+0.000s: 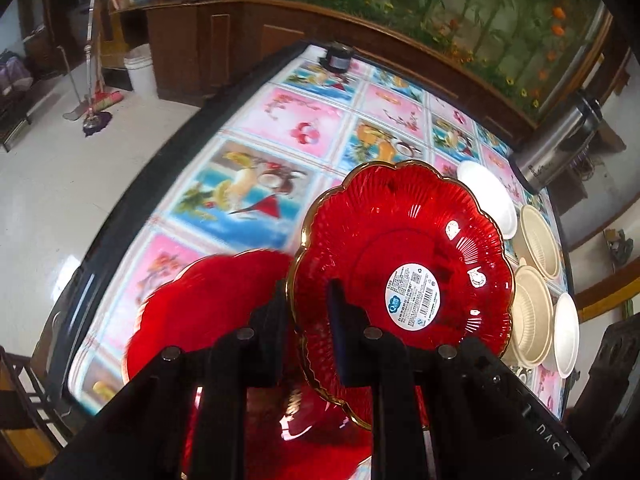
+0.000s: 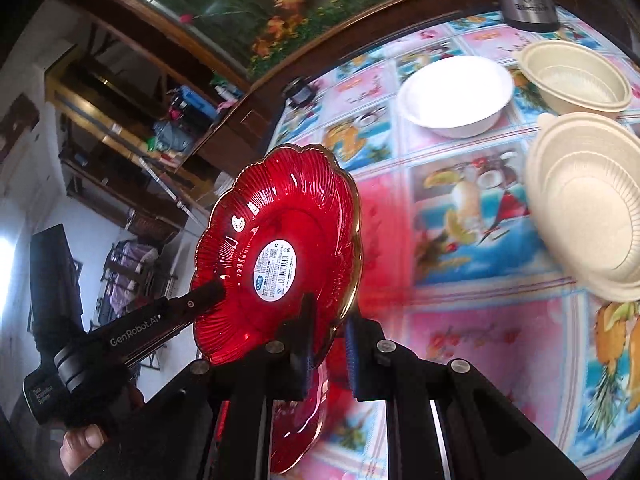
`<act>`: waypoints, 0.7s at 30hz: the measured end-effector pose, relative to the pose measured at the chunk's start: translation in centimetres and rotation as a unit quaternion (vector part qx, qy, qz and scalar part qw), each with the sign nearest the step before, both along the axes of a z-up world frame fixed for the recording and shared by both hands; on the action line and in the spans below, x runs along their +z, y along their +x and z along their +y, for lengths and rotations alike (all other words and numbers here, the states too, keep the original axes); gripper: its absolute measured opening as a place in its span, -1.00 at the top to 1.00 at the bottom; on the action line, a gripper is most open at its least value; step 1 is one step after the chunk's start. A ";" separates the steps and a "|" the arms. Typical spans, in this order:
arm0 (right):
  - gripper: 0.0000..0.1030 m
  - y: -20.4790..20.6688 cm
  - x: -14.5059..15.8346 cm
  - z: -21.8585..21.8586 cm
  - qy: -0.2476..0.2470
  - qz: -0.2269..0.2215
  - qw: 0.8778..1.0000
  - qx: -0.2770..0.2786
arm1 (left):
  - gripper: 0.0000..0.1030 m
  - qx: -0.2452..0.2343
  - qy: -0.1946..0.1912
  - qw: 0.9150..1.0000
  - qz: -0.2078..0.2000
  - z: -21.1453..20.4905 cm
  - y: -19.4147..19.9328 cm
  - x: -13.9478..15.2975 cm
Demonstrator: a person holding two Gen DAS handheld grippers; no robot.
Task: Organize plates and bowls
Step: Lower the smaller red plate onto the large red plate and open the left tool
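A red scalloped plate (image 1: 400, 264) with a gold rim and a white sticker is tilted up above the table, its underside facing me. My left gripper (image 1: 308, 316) is shut on its rim; in the right wrist view the left gripper (image 2: 218, 290) comes in from the left onto the same red plate (image 2: 280, 256). My right gripper (image 2: 330, 344) is shut on that plate's lower rim. A second red plate (image 1: 208, 304) lies on the table underneath, and it shows below my right fingers as the lower red plate (image 2: 296, 432).
On the flowered tablecloth (image 2: 480, 320) stand a white bowl (image 2: 456, 96) and two beige ribbed bowls (image 2: 576, 76) (image 2: 588, 208). A steel flask (image 1: 556, 148) and a small dark jar (image 1: 338, 58) stand near the far edge. A hand (image 2: 84, 444) holds the left gripper.
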State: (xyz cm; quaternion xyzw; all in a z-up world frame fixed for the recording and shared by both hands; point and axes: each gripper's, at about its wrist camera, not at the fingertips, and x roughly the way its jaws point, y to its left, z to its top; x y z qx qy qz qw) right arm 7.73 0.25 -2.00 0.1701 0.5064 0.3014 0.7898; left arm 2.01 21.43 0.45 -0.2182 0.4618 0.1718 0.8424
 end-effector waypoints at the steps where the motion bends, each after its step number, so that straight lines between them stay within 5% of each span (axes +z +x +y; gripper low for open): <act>1: 0.75 -0.3 0.0 0.4 -0.002 -0.002 1.000 0.005 | 0.69 0.003 0.003 1.000 -0.002 0.2 -0.5 0.0; 21: 0.75 -6.2 -1.9 5.1 -0.055 -0.011 0.994 0.094 | 0.68 0.055 -0.012 0.998 0.014 2.6 -7.5 -4.3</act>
